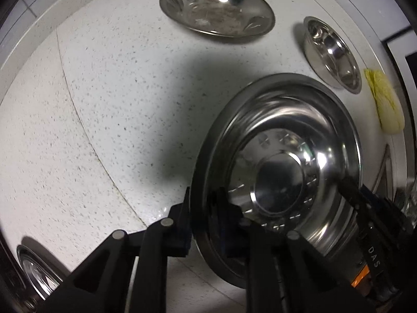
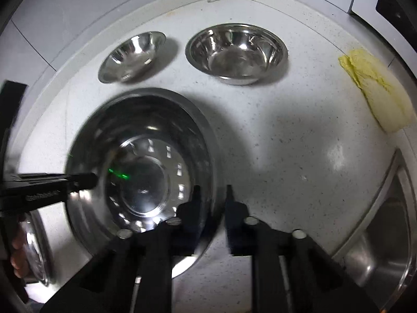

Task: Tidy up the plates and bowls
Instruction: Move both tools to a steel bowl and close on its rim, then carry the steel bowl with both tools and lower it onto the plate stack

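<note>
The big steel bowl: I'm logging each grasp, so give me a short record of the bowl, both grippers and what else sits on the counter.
held item: big steel bowl, upright
left gripper: shut on the bowl's rim
right gripper: shut on the opposite rim
surface: speckled white counter
other steel bowls: shallow bowl, deep bowl, both apart from the held one
other: pale cabbage piece; sink
</note>
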Available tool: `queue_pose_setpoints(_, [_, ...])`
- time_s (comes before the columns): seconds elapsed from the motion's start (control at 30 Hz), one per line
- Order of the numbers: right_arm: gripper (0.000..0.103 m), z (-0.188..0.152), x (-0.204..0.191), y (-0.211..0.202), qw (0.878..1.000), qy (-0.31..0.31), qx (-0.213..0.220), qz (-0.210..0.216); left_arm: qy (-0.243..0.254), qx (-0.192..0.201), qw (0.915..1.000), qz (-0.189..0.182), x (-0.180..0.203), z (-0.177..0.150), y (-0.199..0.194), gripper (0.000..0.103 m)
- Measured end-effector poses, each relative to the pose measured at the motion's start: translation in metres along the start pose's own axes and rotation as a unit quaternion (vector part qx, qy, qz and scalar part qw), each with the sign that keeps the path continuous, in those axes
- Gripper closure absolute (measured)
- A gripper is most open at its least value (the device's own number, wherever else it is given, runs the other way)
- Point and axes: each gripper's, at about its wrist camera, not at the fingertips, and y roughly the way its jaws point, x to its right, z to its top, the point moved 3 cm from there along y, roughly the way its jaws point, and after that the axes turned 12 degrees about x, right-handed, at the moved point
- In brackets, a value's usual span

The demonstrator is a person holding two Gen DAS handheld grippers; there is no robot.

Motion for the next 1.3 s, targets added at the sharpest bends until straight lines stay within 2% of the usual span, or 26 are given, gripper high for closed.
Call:
queue_pose_setpoints(0.13, [0.091,-0.006,-0.009,-0.005,1.000,-0.007,-0.007,-0.003,0.001,0.004,1.0000,-0.007,-0.012,-0.007,-0.013,0.089])
queue_pose_setpoints(0.33, [0.091,-0.001,-0.045,-0.025,1.000,-0.029,0.005,0.008,-0.007,0.043,0.9991,0.005,-0.050,-0.017,-0.056,0.088])
queue_pose_setpoints(0.5, [0.091,0.012,-0.104,-0.035,0.996,-0.071,0.017,0.052,-0.050,0.070,0.9959,0.027,-0.120,-0.027,-0.096,0.088])
queue_pose_setpoints(0.7, [0.091,0.024,-0.187,-0.021,0.986,-0.132,0.014,0.099,-0.104,0.087,0.9884,0.068,-0.199,-0.039,-0.121,0.088])
queue_pose_setpoints(0.9, [0.091,0.032,-0.254,0.013,0.976,-0.182,-0.003,0.117,-0.151,0.077,0.9821,0.082,-0.251,-0.043,-0.109,0.087])
queue_pose_setpoints(1.1, [0.091,0.032,-0.273,0.050,0.973,-0.201,-0.028,0.110,-0.173,0.060,0.9799,0.079,-0.268,-0.040,-0.077,0.087])
queue_pose_setpoints(1.27, [0.090,0.026,-0.276,0.074,0.971,-0.207,-0.050,0.105,-0.173,0.051,0.9799,0.084,-0.269,-0.034,-0.055,0.085])
queue_pose_setpoints(1.3, [0.091,0.025,-0.277,0.072,0.971,-0.208,-0.043,0.109,-0.169,0.055,0.9800,0.089,-0.269,-0.032,-0.055,0.084])
